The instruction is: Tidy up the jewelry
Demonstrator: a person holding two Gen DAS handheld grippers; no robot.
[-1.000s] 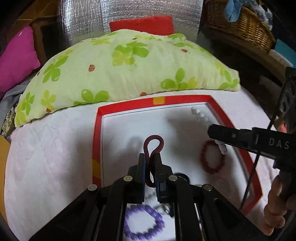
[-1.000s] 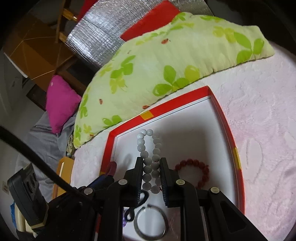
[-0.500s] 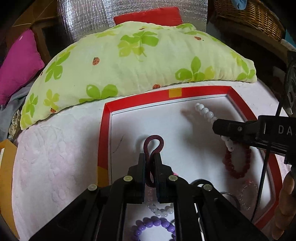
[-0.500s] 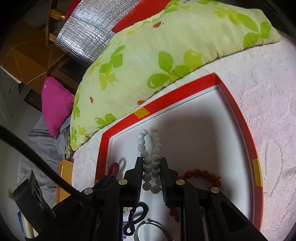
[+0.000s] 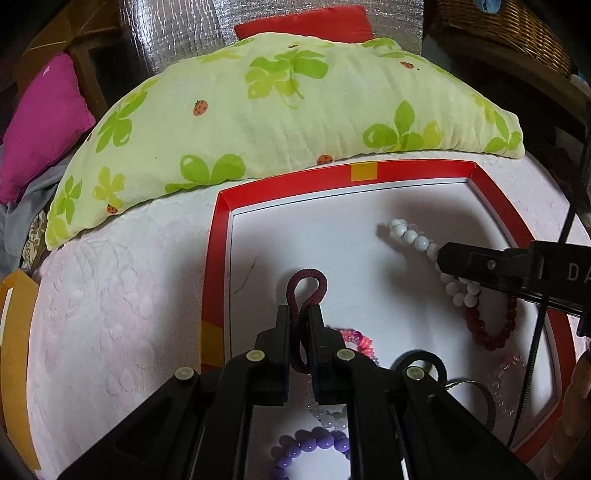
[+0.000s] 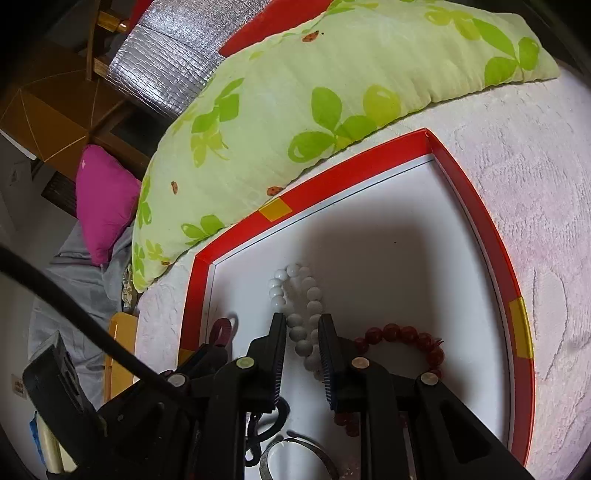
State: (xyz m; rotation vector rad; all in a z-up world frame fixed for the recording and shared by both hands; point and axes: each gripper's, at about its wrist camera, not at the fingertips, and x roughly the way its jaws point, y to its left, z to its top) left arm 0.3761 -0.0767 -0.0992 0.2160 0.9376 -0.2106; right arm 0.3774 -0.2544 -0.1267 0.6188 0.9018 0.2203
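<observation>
Maroon hair tie (image 5: 306, 295) in left tongs (image 5: 299, 314)

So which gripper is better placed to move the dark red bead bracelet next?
Neither is free. The right gripper is nearer the dark red bead bracelet but grips the white bead bracelet. The left gripper holds the maroon hair tie, farther away.

A home bedroom: a clover-print pillow (image 5: 280, 114) on a white bedspread (image 5: 110, 314) (wicker basket (image 5: 509, 33) behind).
</observation>
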